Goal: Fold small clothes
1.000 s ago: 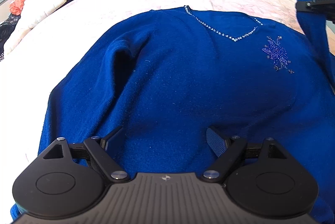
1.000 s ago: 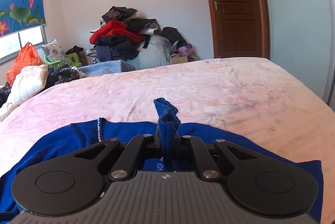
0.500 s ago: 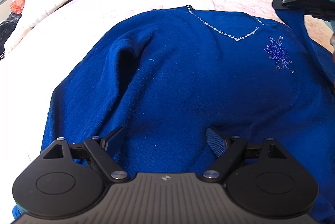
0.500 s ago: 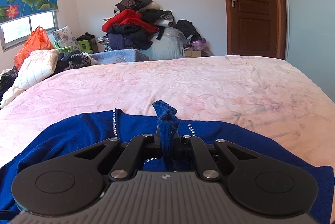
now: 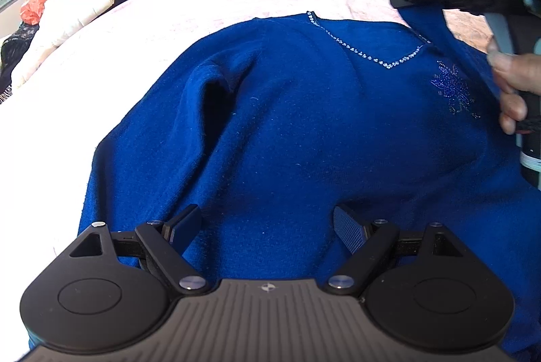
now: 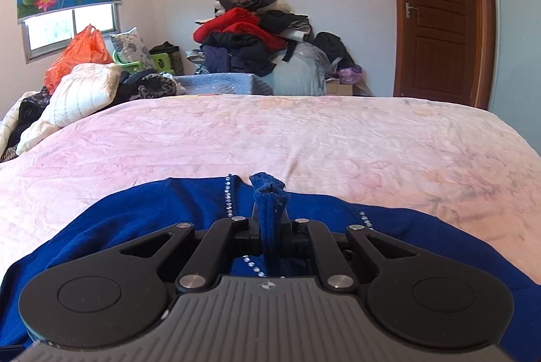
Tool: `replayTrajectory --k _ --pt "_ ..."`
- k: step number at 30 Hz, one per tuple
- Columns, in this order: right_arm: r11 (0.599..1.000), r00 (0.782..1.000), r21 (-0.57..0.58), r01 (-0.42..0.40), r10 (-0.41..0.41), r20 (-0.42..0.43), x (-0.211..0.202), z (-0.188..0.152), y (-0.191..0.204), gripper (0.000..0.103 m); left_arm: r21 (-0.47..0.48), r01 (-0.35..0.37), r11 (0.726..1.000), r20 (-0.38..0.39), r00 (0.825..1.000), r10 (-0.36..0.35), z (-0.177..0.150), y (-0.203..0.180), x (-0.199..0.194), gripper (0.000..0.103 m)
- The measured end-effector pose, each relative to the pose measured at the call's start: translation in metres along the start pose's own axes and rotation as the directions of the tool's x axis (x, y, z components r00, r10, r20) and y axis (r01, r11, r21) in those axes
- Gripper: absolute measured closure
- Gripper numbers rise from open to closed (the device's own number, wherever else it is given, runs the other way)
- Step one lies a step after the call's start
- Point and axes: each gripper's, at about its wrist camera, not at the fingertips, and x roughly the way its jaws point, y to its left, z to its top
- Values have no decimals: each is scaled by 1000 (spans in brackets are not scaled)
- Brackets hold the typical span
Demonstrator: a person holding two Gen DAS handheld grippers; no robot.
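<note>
While sleeve hangs clamped, we note slip risk.
Right gripper (image 6: 269, 228) clenches sweater (image 5: 287, 125) cuff; left gripper (image 5: 267, 226) released; thin bite may slip.

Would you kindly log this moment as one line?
left tool: open over blue sweater | right tool: shut on sleeve | bed

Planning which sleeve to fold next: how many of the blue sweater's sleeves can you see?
2. One sleeve lies folded over the blue sweater; the other sleeve is pinched in the right gripper.
</note>
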Motion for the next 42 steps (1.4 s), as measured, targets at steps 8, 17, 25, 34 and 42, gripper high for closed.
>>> replayTrajectory --k 8,17,25,34,42 --pt "997 999 -57 -43 43 -9 9 2 28 92 -12 -5 1000 -2 1000 5 -1 7 -1 18" --pt "994 997 -88 -70 67 -41 21 0 48 92 -18 -13 1000 -7 1000 12 -1 10 -1 18" --pt "989 993 -104 -106 100 -62 32 2 67 92 -13 -20 1000 -2 1000 20 -1 11 -8 18" --pt "985 987 -97 -145 137 -83 45 2 87 92 -29 -38 999 18 999 39 -2 21 -18 18" --pt "979 982 -103 -178 169 -89 49 -3 101 92 -40 -52 998 9 999 53 -1 28 -16 18"
